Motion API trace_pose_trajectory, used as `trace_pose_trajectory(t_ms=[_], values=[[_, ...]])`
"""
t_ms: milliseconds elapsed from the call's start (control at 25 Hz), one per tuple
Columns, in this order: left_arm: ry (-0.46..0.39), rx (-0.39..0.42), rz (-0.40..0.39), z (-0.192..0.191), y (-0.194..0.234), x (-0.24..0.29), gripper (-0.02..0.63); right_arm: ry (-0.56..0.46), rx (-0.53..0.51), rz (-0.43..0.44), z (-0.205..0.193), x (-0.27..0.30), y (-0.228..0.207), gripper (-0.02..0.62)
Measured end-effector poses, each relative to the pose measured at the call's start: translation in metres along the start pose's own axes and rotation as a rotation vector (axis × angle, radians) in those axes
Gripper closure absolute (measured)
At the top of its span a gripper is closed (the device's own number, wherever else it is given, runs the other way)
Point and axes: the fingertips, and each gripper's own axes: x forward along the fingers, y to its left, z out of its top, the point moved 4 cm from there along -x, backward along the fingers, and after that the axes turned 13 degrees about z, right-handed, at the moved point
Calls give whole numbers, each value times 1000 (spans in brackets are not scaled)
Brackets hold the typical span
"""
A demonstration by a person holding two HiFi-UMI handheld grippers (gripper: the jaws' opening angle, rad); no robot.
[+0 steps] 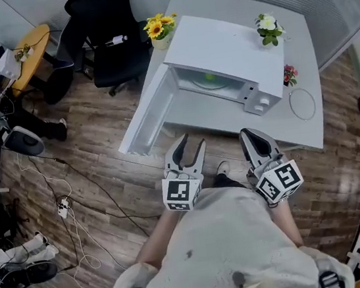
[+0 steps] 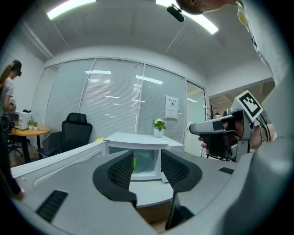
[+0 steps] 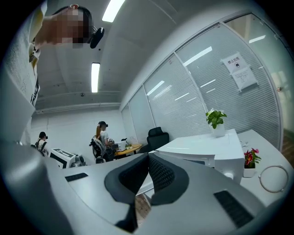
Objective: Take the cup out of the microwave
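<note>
Head view: white microwave [image 1: 227, 53] on the white worktop [image 1: 299, 43], door [image 1: 146, 115] swung fully open toward 7 o'clock. The cup [image 1: 210, 76] (only a small green patch shows) sits inside the cavity on the turntable, toward the back. It is untouched and well apart from both claws.

Left claw [image 1: 191, 141] is at 6 o'clock of the microwave, over the wood floor just short of the worktop edge. Its jaws are moderately wide and it points to 12 o'clock at the opening. In the left gripper view the left claw [image 2: 147, 160] has nothing between its pads, and the cup [image 2: 135, 161] shows through the gap, far off inside the cavity.

Right claw [image 1: 248, 134] is at 3 o'clock of the left one, also short of the worktop. In the right gripper view the right claw [image 3: 148, 167] has its pads pressed together on nothing.

Sunflowers [image 1: 160, 29] stand at 10 o'clock of the microwave. A white flower pot [image 1: 269, 29] is at its 2 o'clock corner and red flowers [image 1: 289, 75] at 3 o'clock. A black office chair [image 1: 112, 36] is at 11 o'clock on the floor.
</note>
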Motion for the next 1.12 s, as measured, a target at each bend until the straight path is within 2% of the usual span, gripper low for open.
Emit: trace_pose_trajectory(t_ms=[240, 640, 1120], values=[[5, 3, 24, 1, -22, 24, 407, -23, -10, 45, 12, -9, -27, 586], [-10, 42, -4, -4, -62, 68, 402, -49, -26, 8, 25, -41, -70, 587], [49, 45, 8, -34, -54, 117, 402, -6, -37, -32, 24, -38, -98, 586]])
